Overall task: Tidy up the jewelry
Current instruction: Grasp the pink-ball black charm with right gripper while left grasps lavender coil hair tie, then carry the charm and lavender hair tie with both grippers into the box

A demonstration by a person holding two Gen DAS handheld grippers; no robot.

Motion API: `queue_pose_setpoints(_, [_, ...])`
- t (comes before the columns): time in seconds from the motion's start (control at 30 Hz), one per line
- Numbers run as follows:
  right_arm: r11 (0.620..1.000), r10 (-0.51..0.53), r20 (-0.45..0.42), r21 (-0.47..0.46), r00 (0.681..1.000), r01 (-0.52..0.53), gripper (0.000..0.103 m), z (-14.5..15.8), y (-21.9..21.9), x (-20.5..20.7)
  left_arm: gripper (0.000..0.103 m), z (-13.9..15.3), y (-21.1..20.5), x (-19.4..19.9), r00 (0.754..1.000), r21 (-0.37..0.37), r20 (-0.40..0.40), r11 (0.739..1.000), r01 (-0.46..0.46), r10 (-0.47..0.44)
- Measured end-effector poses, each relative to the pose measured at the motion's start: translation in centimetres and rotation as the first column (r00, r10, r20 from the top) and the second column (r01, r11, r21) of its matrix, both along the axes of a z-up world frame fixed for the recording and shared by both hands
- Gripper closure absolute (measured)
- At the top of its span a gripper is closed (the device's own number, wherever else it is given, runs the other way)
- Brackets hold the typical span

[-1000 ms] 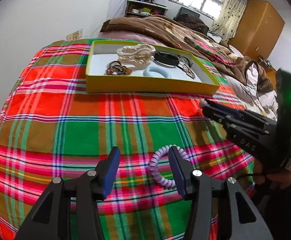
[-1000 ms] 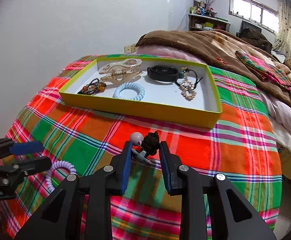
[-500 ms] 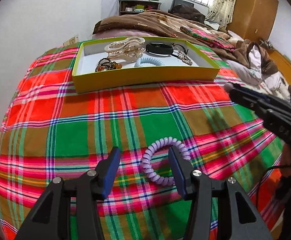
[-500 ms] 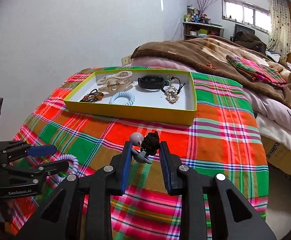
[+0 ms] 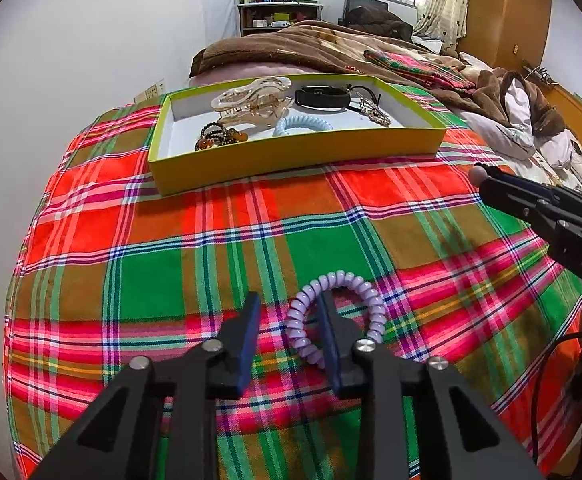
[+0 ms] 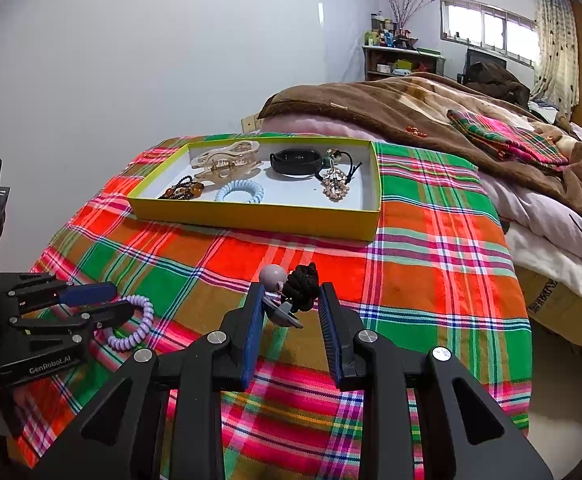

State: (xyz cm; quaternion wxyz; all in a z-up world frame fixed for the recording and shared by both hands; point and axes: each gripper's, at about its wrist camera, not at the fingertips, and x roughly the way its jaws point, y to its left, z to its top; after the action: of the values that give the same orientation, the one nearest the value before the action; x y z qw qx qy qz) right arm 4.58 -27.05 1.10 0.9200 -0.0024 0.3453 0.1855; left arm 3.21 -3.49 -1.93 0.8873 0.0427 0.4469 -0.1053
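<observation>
A lilac coiled hair tie [image 5: 337, 316] is seen on red, green and orange plaid cloth [image 5: 211, 248]; a yellow tray [image 5: 291, 156], white inside.

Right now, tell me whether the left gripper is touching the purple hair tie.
Touching. In the left wrist view, the left gripper, whose jaws have just been closing, has one finger through the purple hair tie, against its coil; the other finger stands clear.

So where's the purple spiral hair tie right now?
The purple spiral hair tie lies on the plaid cloth, near side of the yellow tray, with one finger of the left gripper inside its loop.
</observation>
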Motion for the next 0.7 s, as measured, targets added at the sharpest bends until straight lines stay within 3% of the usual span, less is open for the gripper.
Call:
queue_pose_setpoints(0.17, [1.000, 0.000, 0.002, -0.001, 1.000, 0.000, 0.075, -0.05, -0.01, -0.03, 0.091, 0.00, -0.11, 0.03, 1.000, 0.002, 0.002, 1.000, 0.009, -0.009])
queue_pose_setpoints(0.7, [1.000, 0.000, 0.000, -0.001, 1.000, 0.000, 0.075, -0.07, 0.09, 0.09, 0.093, 0.67, 0.10, 0.11, 1.000, -0.029, 0.017, 1.000, 0.011, -0.010])
